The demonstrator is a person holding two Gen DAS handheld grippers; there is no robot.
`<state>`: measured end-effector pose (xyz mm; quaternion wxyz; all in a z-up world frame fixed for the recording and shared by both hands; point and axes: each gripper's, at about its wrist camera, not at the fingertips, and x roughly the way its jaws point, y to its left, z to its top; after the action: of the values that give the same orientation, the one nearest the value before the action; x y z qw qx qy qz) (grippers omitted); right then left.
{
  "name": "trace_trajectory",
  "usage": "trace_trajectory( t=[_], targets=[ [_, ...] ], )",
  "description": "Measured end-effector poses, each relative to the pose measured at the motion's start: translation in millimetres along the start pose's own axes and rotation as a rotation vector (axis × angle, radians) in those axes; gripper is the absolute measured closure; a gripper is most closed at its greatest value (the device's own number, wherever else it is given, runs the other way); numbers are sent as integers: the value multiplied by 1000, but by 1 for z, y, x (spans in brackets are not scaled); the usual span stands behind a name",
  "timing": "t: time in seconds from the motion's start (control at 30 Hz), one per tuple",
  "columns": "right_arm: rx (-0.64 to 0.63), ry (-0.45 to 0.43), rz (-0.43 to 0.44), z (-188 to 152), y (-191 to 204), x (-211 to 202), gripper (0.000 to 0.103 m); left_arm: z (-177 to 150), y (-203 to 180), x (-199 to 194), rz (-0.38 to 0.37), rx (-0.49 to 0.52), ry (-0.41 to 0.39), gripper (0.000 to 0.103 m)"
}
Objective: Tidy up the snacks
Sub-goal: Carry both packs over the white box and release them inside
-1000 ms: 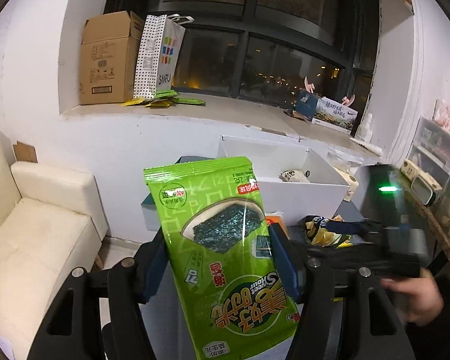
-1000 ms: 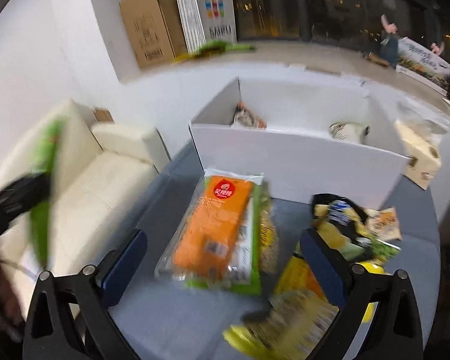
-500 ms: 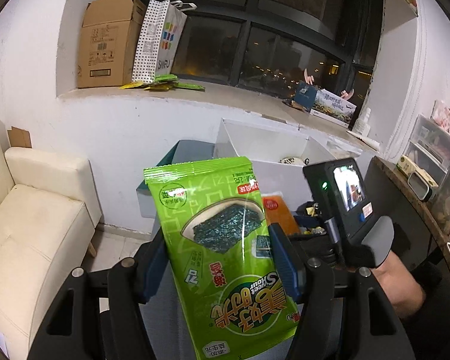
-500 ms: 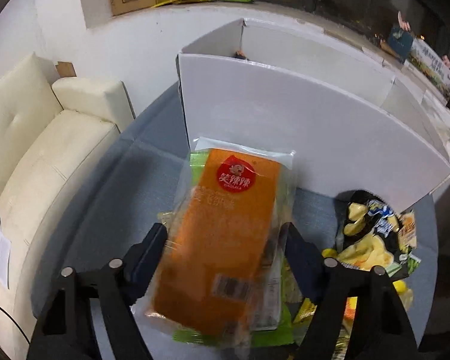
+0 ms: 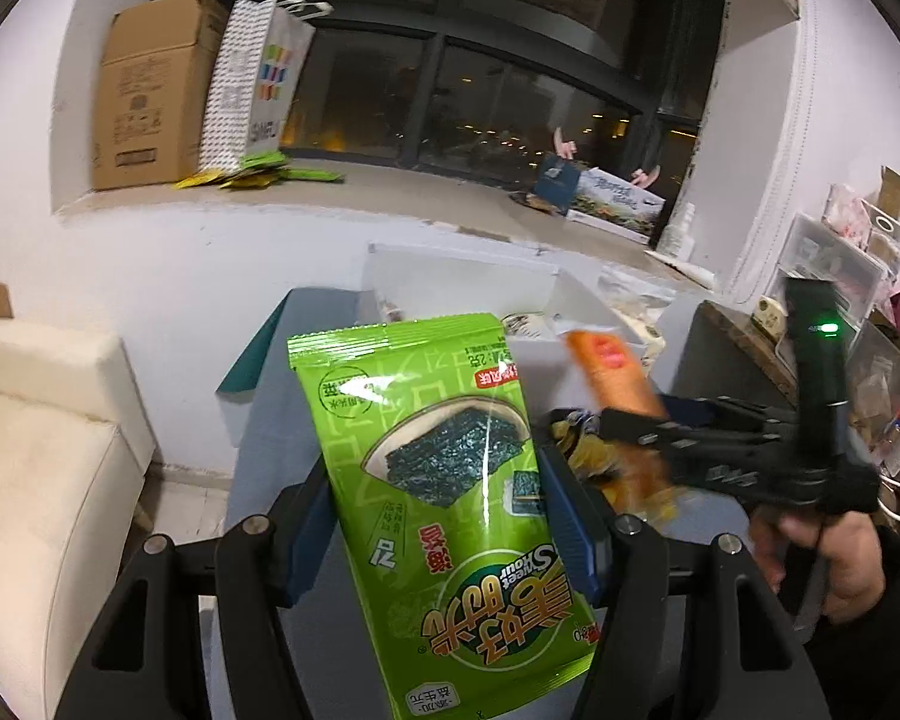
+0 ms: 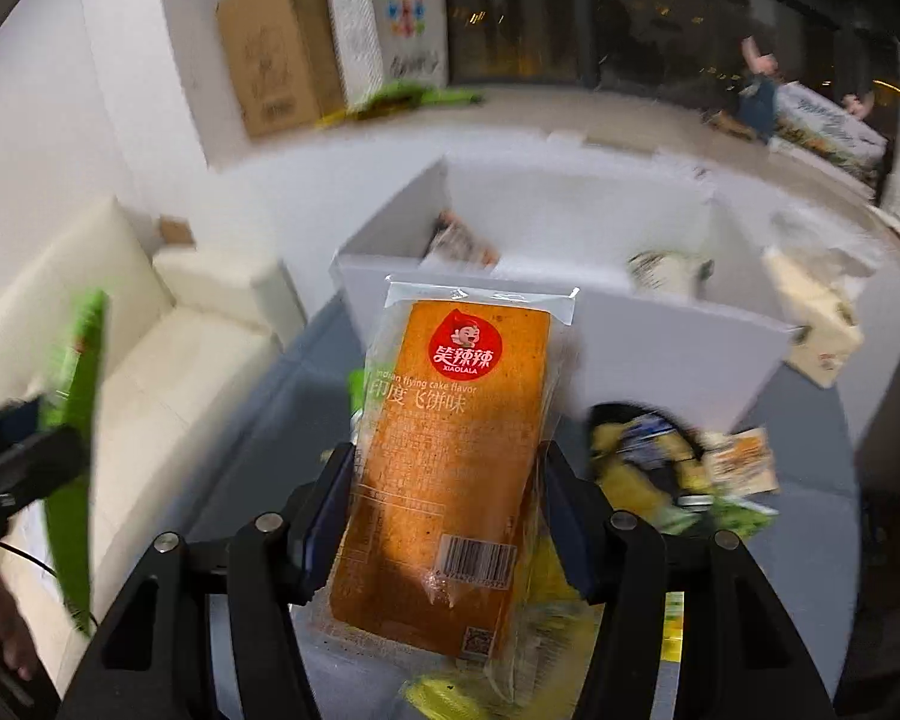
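The left gripper clamps a green seaweed packet upright between its pads, and the right gripper has its jaws closing on an orange snack pack, lifted above the grey table. More loose snack bags lie on that table. Beyond them stands the white box, with a few packets inside.

Indoor light is cool and fairly dim, with black night windows at the top of both views. Glare streaks the glossy green seaweed packet. Fisheye bending darkens the corners. Motion blur smears the right view's background and the left view's orange packet.
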<state>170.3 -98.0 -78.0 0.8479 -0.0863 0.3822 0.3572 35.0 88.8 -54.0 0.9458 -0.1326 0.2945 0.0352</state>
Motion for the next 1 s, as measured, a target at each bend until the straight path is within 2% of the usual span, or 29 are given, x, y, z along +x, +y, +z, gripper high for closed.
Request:
trace_trajectory(
  t=[0.07, 0.17, 0.3, 0.43, 0.53, 0.67, 0.7, 0.73, 0.77, 0.83, 0.9, 1.0],
  targets=[
    [27, -51, -5, 2, -18, -23, 39, 13, -8, 9, -38, 4, 4, 35],
    [49, -111, -28, 12, -43, -46, 39, 36, -18, 24, -55, 29, 0, 35],
    [71, -138, -50, 34, -75, -54, 39, 79, -30, 61, -90, 48, 17, 35],
    [81, -123, -31, 72, -101, -37, 39, 128, -39, 119, -71, 77, 43, 35],
    [69, -99, -42, 106, -117, -9, 39, 153, -41, 166, -49, 88, 85, 35],
    [89, -21, -16, 144, -139, 38, 39, 166, -40, 216, -39, 104, 143, 34],
    [87, -8, -14, 149, -142, 47, 39, 167, -40, 226, -26, 116, 156, 32],
    [78, 6, -18, 154, -144, 56, 39, 168, -40, 236, 5, 133, 167, 25],
    [58, 28, -19, 158, -144, 68, 38, 168, -38, 244, 39, 143, 182, 10],
    [56, 58, -29, 162, -145, 81, 14, 166, -30, 254, 71, 128, 198, 0],
    [77, 38, -49, 166, -149, 85, 0, 165, -24, 253, 58, 108, 197, 0],
    [96, 12, -14, 167, -152, 80, 0, 162, -21, 243, 71, 133, 179, 0]
  ],
)
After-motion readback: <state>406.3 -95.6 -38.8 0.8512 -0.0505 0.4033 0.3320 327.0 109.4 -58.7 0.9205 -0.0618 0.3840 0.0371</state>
